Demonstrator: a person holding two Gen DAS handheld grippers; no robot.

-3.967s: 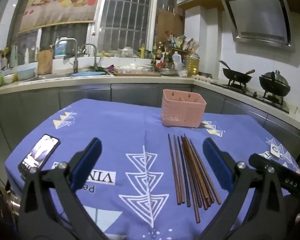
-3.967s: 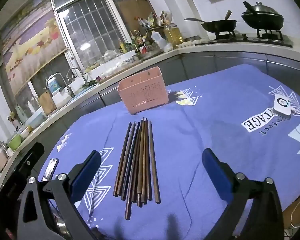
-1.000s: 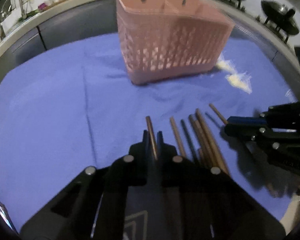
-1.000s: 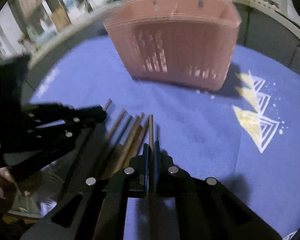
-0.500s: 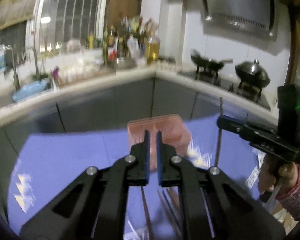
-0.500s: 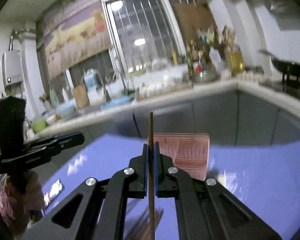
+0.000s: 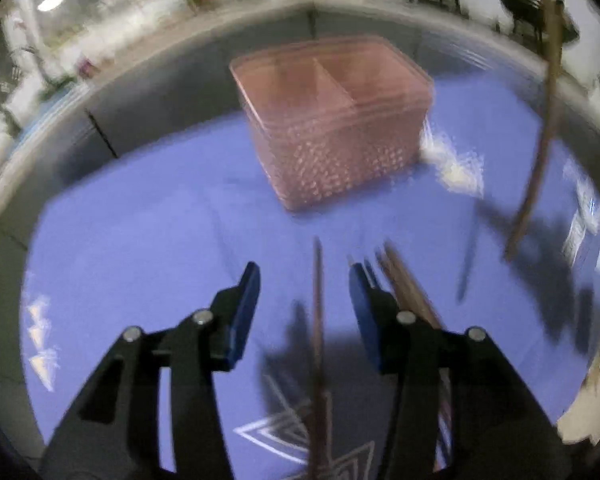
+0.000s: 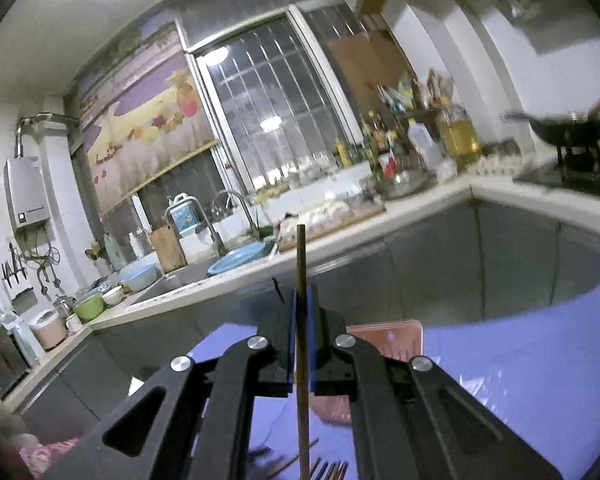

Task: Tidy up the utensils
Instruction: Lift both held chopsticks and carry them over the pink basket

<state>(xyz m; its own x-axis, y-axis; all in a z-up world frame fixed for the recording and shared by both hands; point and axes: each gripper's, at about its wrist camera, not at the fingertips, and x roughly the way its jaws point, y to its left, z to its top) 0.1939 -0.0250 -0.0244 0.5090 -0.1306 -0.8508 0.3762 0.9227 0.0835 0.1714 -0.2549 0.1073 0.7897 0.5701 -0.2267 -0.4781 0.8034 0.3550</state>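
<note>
A pink perforated utensil basket (image 7: 332, 120) with two compartments stands on the blue tablecloth (image 7: 140, 240). My left gripper (image 7: 304, 280) is open above the cloth; one brown chopstick (image 7: 318, 320) lies or falls between its fingers, untouched by the pads. Several more chopsticks (image 7: 404, 280) lie at its right finger. My right gripper (image 8: 300, 304) is shut on a chopstick (image 8: 301, 264), held upright; this chopstick (image 7: 540, 140) shows at the right of the left wrist view. The basket (image 8: 388, 336) sits low behind the right gripper.
A kitchen counter (image 8: 340, 248) with sink, bowls and bottles runs behind the table. A wok (image 8: 568, 128) sits on the stove at the right. Loose chopsticks (image 8: 324, 468) lie below the right gripper.
My left gripper has opened and tilted down toward the table, and its chopstick is loose between the fingers. My right gripper still holds its chopstick upright, tilted a little higher.
</note>
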